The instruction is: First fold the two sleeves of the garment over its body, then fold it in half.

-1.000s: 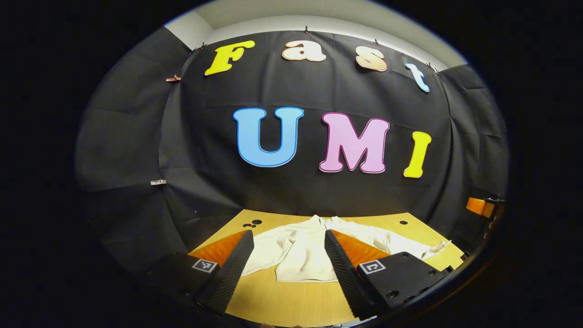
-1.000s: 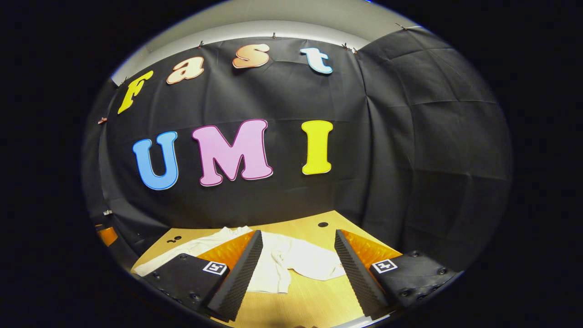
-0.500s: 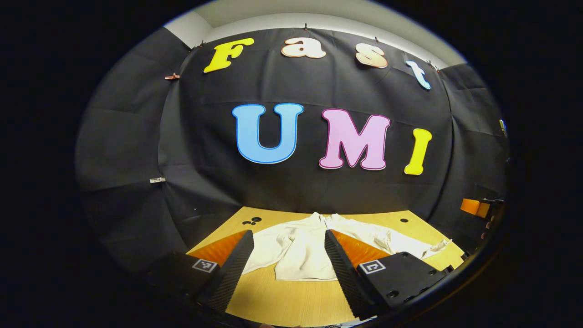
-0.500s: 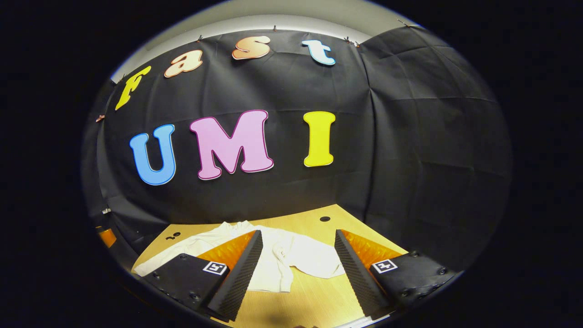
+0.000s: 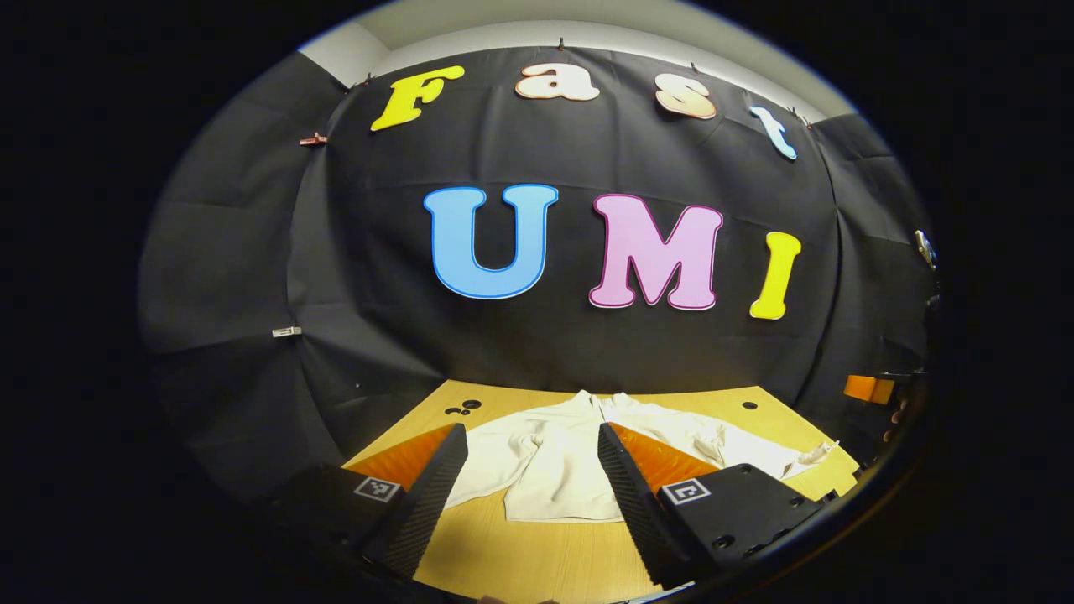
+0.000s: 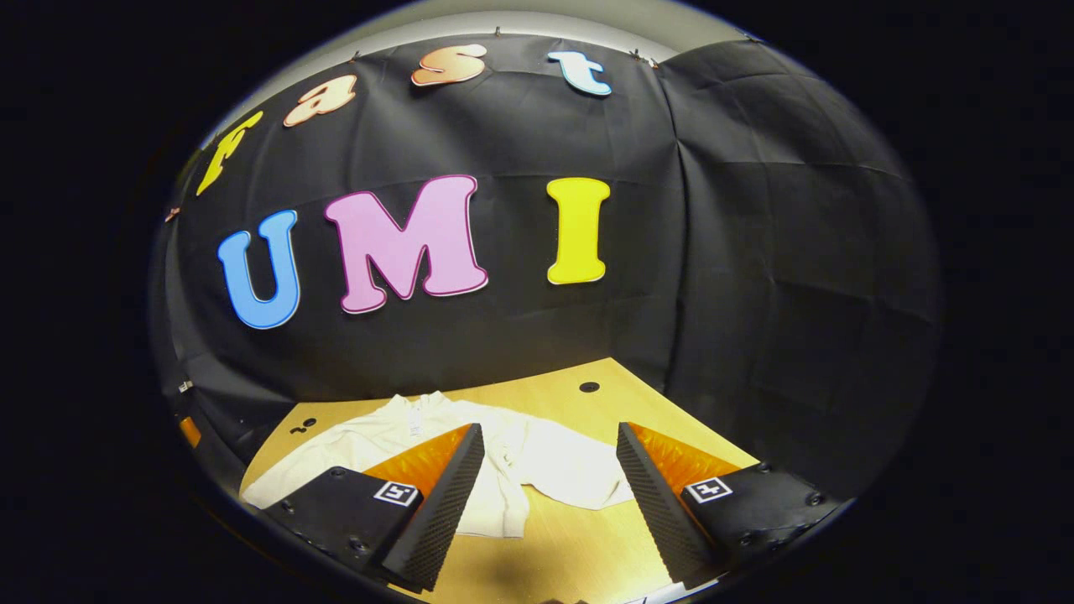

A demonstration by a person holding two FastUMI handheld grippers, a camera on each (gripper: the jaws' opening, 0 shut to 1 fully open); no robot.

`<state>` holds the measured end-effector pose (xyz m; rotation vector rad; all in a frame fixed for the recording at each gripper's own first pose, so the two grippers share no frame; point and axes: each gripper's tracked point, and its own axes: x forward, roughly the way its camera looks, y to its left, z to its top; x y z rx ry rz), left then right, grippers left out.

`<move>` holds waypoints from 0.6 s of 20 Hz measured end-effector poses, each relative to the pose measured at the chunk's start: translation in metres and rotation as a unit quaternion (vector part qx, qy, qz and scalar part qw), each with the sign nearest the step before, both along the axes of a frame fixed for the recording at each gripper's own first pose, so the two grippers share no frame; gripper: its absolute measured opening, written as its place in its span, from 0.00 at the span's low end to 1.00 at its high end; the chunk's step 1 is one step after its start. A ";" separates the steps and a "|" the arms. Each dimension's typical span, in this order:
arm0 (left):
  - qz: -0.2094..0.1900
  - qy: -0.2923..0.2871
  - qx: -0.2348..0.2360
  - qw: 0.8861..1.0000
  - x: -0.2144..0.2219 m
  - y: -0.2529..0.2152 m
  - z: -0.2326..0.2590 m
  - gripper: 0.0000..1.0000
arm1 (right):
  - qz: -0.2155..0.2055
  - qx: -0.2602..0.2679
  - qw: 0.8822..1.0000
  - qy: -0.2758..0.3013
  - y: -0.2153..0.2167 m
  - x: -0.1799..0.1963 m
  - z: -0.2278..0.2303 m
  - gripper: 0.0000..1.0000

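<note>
White garment [image 5: 550,457] spread flat on the wooden surface [image 5: 537,558], collar toward the black cloth wall, both sleeves still out to the sides. Left gripper [image 5: 524,486] held above the near edge, fingers wide apart, holding nothing. Right gripper [image 6: 545,495] likewise spread wide and empty, garment [image 6: 545,466] lying beyond its fingers.

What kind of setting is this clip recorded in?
Most likely a staged recording booth, not a home: black cloth wall hangs pinned behind a light wooden table drilled with holes. A white garment lies spread on it, and both the left gripper and right gripper are open.
</note>
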<state>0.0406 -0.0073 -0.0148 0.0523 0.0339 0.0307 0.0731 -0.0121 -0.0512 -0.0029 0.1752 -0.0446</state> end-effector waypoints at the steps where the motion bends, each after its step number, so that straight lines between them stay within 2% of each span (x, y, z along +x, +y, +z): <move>1: 0.002 0.002 0.000 1.000 0.003 -0.001 -0.002 0.97 | -0.004 0.000 1.000 0.005 -0.005 0.006 -0.002 0.98; 5: 0.011 0.009 0.000 1.000 0.015 -0.007 -0.008 0.97 | -0.030 -0.013 0.999 0.022 -0.034 0.039 -0.011 0.98; 12: 0.037 0.027 -0.002 0.999 0.042 -0.023 -0.023 0.97 | -0.085 0.004 0.992 0.093 -0.101 0.103 -0.049 0.98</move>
